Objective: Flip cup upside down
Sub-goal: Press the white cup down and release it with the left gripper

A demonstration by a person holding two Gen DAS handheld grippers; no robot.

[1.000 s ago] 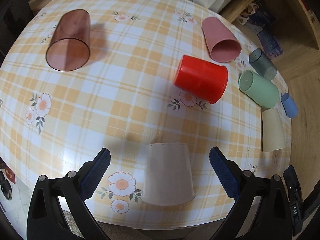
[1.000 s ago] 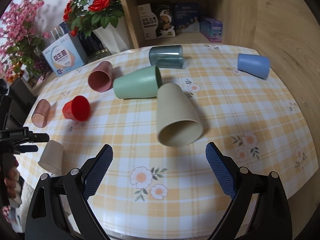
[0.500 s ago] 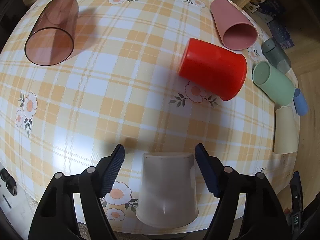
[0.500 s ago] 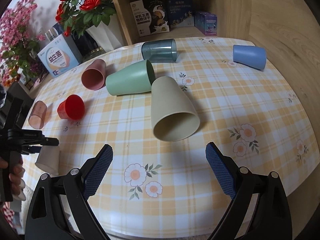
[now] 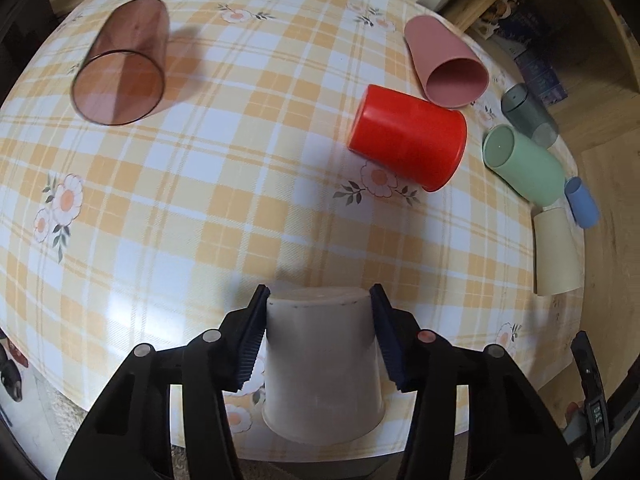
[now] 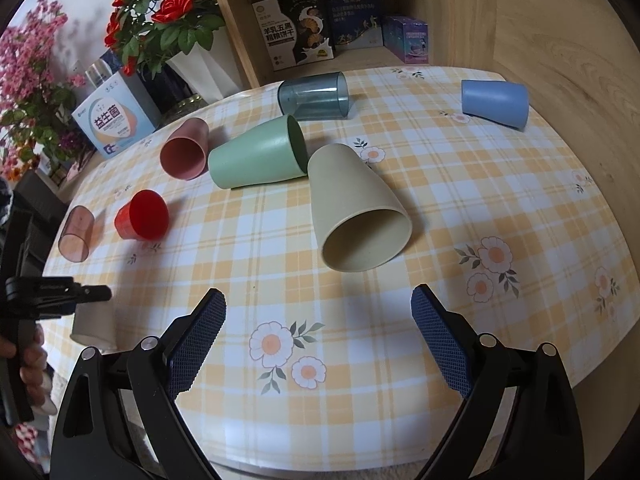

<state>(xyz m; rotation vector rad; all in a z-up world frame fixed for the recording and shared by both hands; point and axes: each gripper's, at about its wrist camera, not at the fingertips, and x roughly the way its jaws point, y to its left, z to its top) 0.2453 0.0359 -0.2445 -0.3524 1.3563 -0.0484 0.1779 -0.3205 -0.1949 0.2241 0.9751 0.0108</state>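
Observation:
A white cup (image 5: 320,364) stands mouth down at the near edge of the checked table (image 5: 240,208). My left gripper (image 5: 319,296) is shut on the white cup, its blue pads pressing both sides near the base. The same white cup (image 6: 93,326) and left gripper (image 6: 96,293) show at the far left of the right wrist view. My right gripper (image 6: 318,312) is open and empty, hovering over the table just in front of a beige cup (image 6: 356,208) lying on its side with its mouth toward me.
Several cups lie on their sides: brown clear (image 5: 122,68), red (image 5: 408,136), pink (image 5: 446,66), green (image 6: 256,156), grey clear (image 6: 314,96), blue (image 6: 494,102). A wooden shelf with boxes (image 6: 300,34), flowers (image 6: 160,12) and a white box (image 6: 114,124) stand behind the table.
My left gripper has moved forward around the white cup and closed on it. The right gripper has edged slightly toward the beige cup and stayed open.

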